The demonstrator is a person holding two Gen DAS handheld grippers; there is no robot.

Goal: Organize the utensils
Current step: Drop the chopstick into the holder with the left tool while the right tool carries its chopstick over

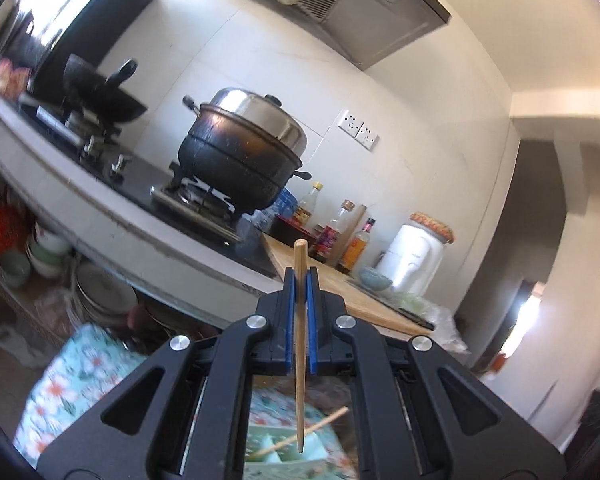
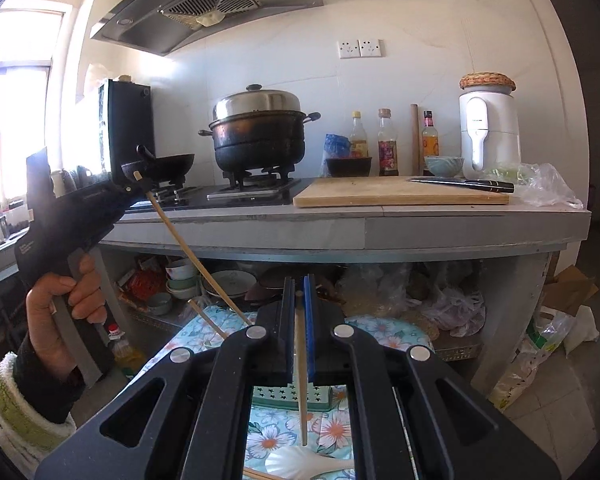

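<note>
Left claw (image 1: 300, 276): blue pads closed on a chopstick (image 1: 300, 344), held upright between them, blunt end poking above the fingertips, thin end hanging below the claw body. In the right wrist view the same claw (image 2: 137, 176) shows up at far left, gripped by a hand (image 2: 60, 304) in a fuzzy green-and-white sleeve; its chopstick (image 2: 196, 256) slants down toward the middle of the picture.

Right claw (image 2: 299, 292): pads closed on a second chopstick (image 2: 301, 372), near vertical, tip hanging free just above the flowered cloth (image 2: 332, 436).

Below the right claw: a white spoon (image 2: 300, 466) lies on the cloth, and a green tray with star cutouts (image 2: 276, 398) sits just behind it. Another loose chopstick (image 2: 208, 320) lies on the cloth near the left claw's stick. In the left wrist view, a chopstick (image 1: 300, 436) lies across a green tray (image 1: 284, 452), blurred.

Beyond: open air between both claws and the surface edge (image 2: 340, 232). On that surface stand a lidded pot (image 2: 260, 132) on the stove, a cutting board (image 2: 400, 192) with a knife (image 2: 460, 184) reaching its right edge, bottles, and a white appliance (image 2: 488, 136). Bowls and bags crowd the shelf under it.
</note>
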